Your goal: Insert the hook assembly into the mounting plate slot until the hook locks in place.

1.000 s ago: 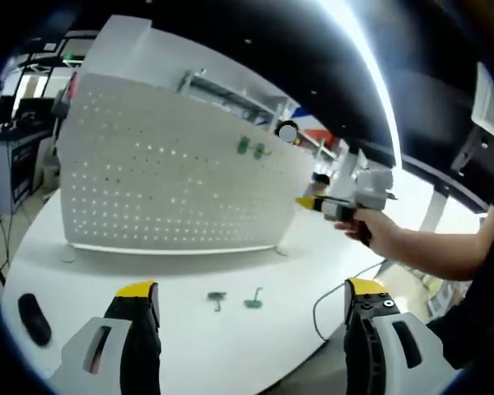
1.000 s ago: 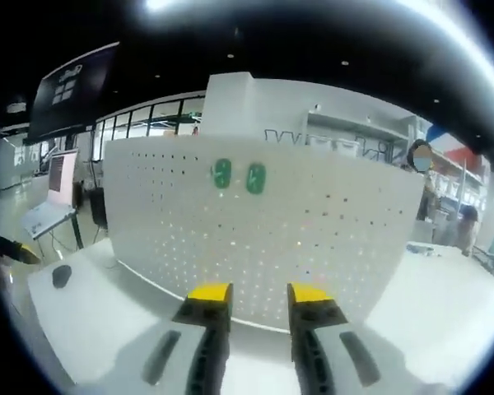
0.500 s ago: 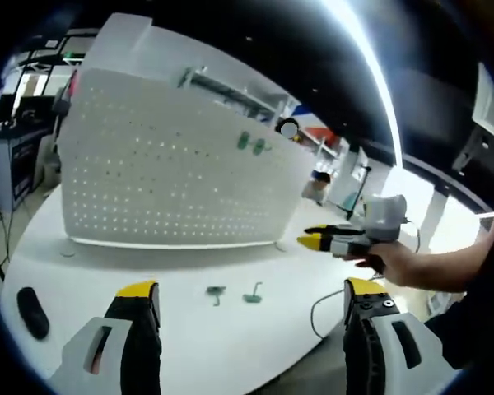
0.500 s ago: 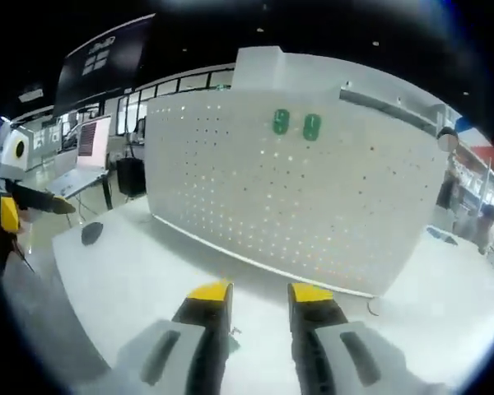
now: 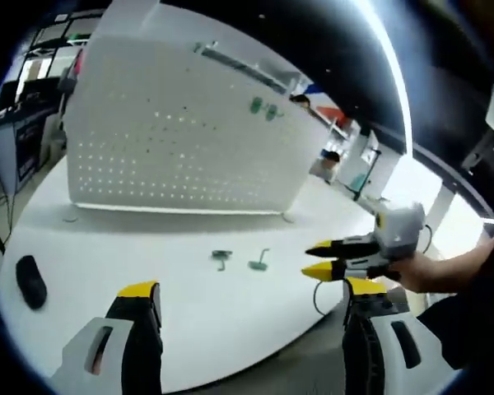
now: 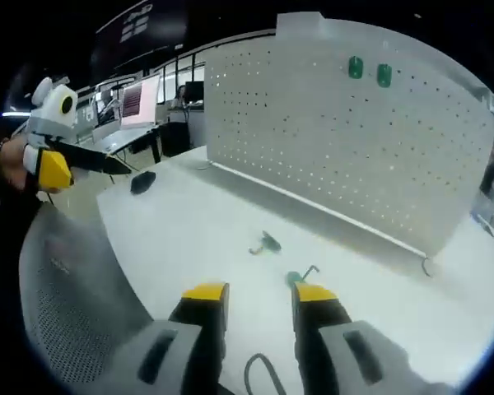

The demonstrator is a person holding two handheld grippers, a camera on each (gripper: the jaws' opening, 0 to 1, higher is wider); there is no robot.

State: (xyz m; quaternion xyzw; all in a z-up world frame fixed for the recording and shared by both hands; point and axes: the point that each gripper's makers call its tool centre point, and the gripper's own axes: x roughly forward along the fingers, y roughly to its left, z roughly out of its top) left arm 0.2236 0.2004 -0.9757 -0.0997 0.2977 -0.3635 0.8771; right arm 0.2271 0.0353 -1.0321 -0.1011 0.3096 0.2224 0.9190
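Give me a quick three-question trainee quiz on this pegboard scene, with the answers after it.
1. True or false: two green hooks lie loose on the table.
2. Where are the two green pieces on the pegboard? A) near its top edge B) along its bottom edge
3. Fill in: neither gripper holds a ____.

Key: 1 true; 2 A; 3 hook. The left gripper is open, and the right gripper is open too, its fingers just short of the table hooks.
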